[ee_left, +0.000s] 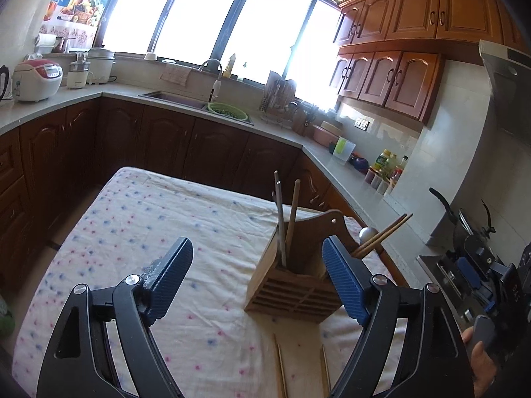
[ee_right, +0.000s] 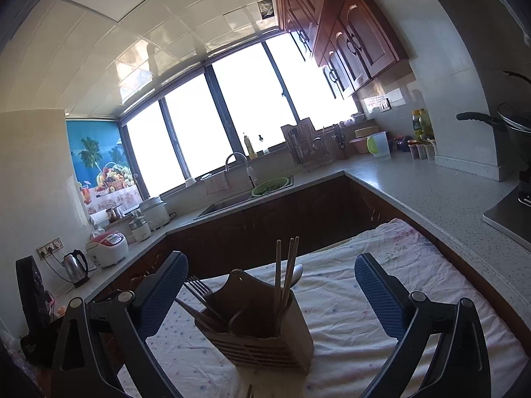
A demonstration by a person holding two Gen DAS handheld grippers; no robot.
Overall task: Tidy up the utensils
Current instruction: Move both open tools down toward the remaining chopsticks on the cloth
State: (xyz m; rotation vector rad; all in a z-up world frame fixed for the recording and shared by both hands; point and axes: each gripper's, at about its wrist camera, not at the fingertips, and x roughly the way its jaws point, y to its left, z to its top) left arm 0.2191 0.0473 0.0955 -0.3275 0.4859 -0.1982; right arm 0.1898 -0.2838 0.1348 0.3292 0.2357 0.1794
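Both claws, left claw point(ee_left: 257, 278) and right claw point(ee_right: 272, 290), stand spread, gripping nothing. I should approach the loose chopsticks point(ee_left: 280, 364) low, pinch mid-length, then lift toward the wooden holder point(ee_left: 293, 285).

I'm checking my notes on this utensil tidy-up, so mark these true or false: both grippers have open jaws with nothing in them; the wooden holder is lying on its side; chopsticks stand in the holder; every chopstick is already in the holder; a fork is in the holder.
1. Both grippers open and empty: true. The left gripper and the right gripper hold nothing.
2. Holder on its side: false. The wooden holder stands upright on the flowered cloth.
3. Chopsticks stand in it: true.
4. All chopsticks stowed: false. Two loose chopsticks lie on the cloth.
5. Fork in holder: true.
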